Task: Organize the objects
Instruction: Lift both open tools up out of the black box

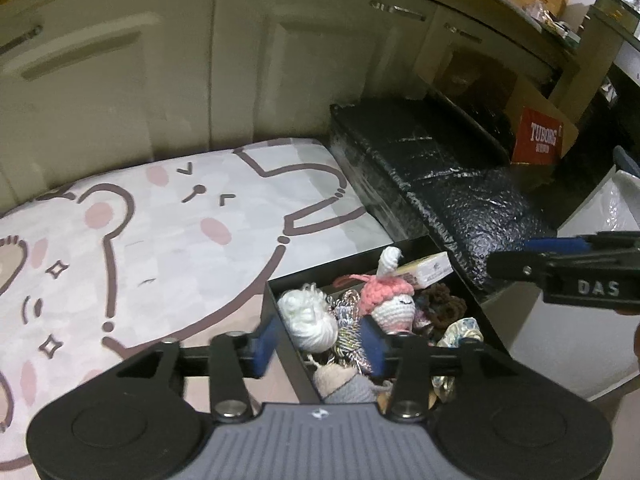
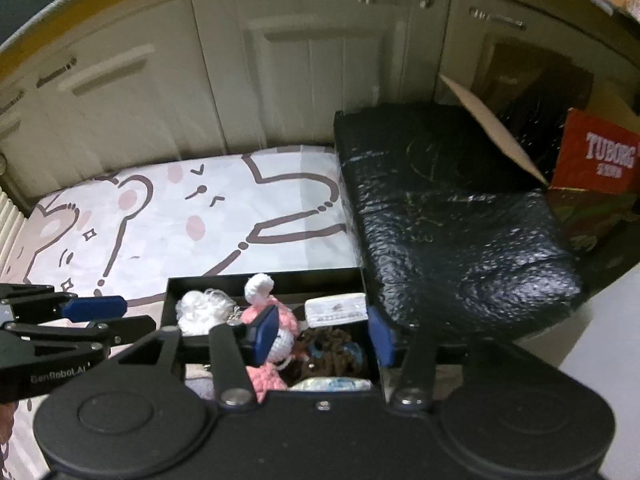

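Crocheted toys, two, fill one black box [image 1: 276, 280] with one card.

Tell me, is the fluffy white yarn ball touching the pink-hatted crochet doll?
Cannot tell. In the left wrist view the white yarn ball and crochet doll sit close, tangled cords between.

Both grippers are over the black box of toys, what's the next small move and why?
Probably lower the right gripper onto the pink doll: its open fingers already straddle it, and it sits on top of the box, while the left gripper straddles the box wall.
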